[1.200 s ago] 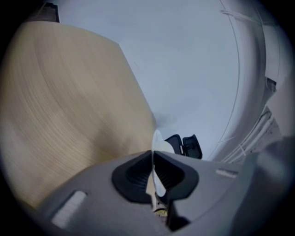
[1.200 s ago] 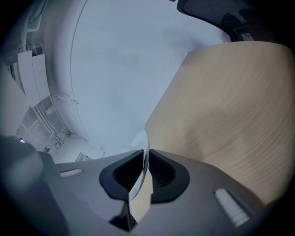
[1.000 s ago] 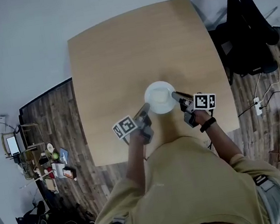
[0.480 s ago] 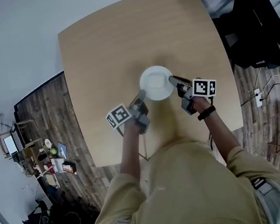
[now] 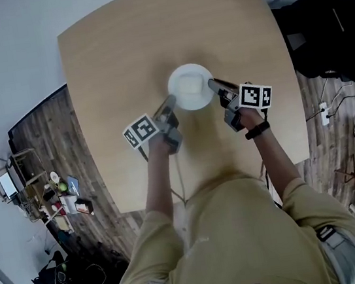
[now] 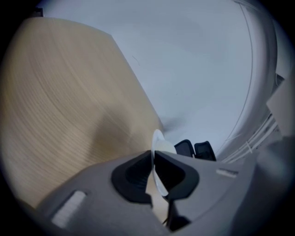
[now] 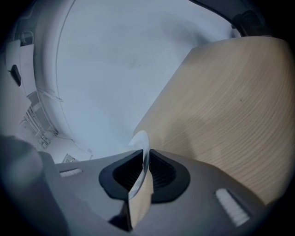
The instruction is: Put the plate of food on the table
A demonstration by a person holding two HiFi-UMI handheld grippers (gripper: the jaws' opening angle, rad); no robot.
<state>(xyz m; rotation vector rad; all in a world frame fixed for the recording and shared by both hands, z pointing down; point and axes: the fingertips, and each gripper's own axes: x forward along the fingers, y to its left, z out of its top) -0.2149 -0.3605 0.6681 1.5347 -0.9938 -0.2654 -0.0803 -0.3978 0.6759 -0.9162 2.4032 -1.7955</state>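
Pale wooden worktop [image 5: 106,62] fills your head view, where the round white plate [image 5: 190,86] has come from nearer your edge to about its middle, so set-down looks close; its food is too washed out to tell. Your left gripper view shows the left hand-held gripper [image 6: 152,156] clamped on the plate's rim. Your right gripper view shows the right hand-held gripper [image 7: 144,156] clamped on the opposite rim.

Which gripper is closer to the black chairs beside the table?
Right. The right gripper grips the plate rim on the side toward the chairs; the left gripper holds the opposite rim, farther away.
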